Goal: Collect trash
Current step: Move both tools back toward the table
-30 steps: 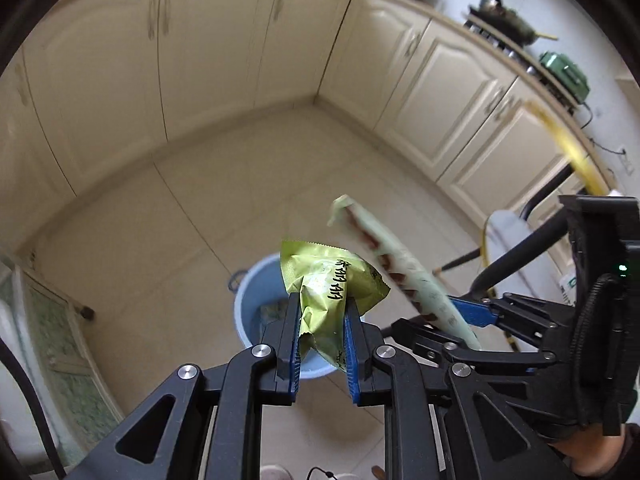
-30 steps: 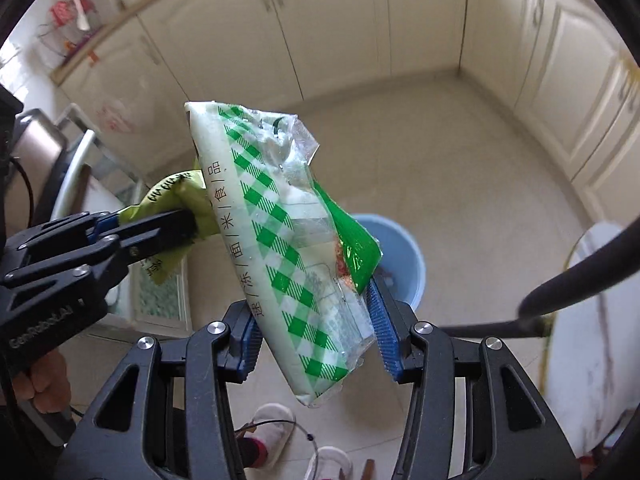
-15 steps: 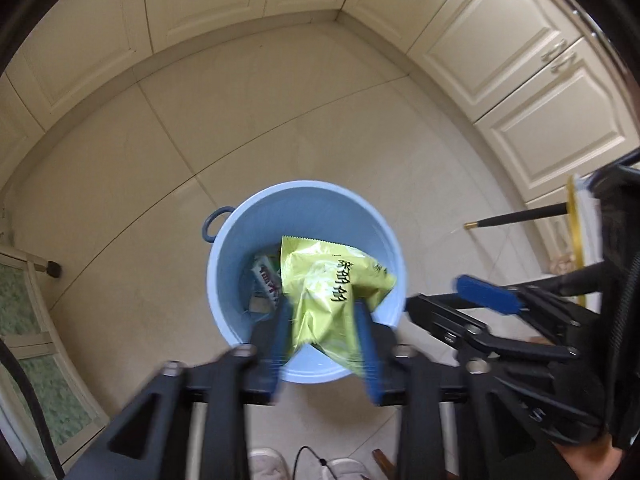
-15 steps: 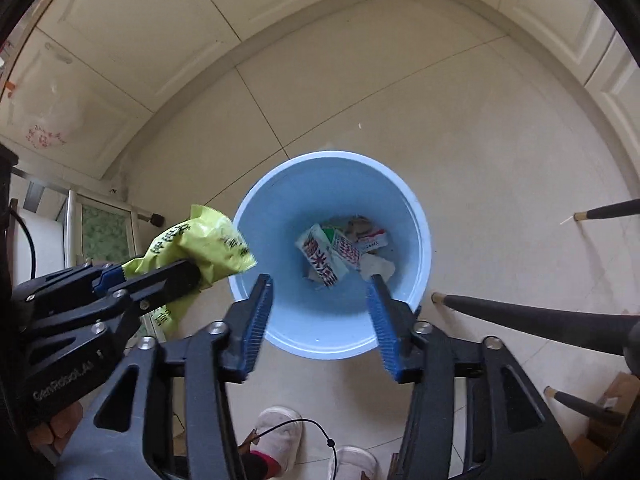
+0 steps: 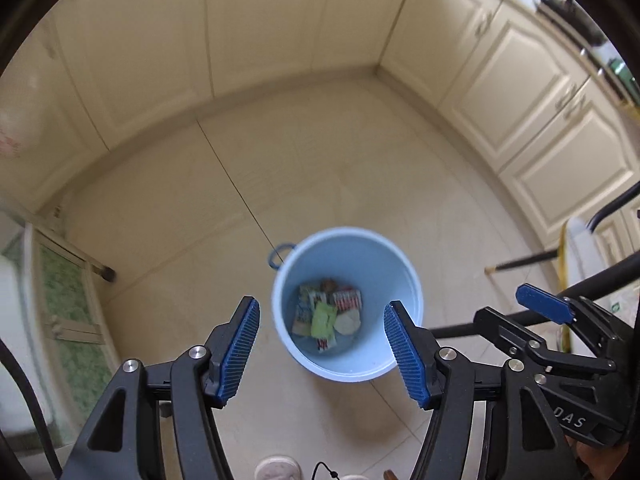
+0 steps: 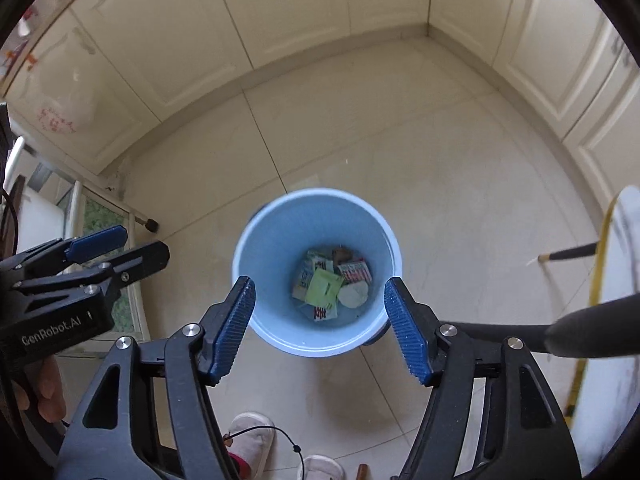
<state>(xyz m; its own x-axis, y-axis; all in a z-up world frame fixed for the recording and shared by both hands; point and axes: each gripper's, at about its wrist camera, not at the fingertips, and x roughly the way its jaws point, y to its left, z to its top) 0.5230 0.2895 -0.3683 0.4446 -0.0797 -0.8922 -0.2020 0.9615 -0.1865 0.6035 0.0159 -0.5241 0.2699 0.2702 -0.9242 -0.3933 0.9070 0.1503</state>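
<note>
A light blue bucket (image 5: 396,268) stands on the tiled kitchen floor; it also shows in the right wrist view (image 6: 276,240). Several wrappers lie at its bottom, among them a yellow-green packet (image 5: 323,321), also seen in the right wrist view (image 6: 323,289). My left gripper (image 5: 322,350) is open and empty, held high above the bucket. My right gripper (image 6: 320,330) is open and empty, also high above the bucket. The right gripper shows at the right of the left wrist view (image 5: 544,320); the left gripper shows at the left of the right wrist view (image 6: 100,252).
Cream cabinets (image 5: 280,28) line the far walls. A white-framed stand with a green patterned panel (image 5: 64,300) is at the left. A black chair frame (image 5: 600,280) and a yellow-rimmed seat (image 6: 616,280) are at the right. Slippered feet (image 6: 252,436) are below.
Both grippers opened. The green-checked bag dropped from the right gripper into the bucket, then the yellow-green packet dropped from the left. Both grippers have tilted up a little.
</note>
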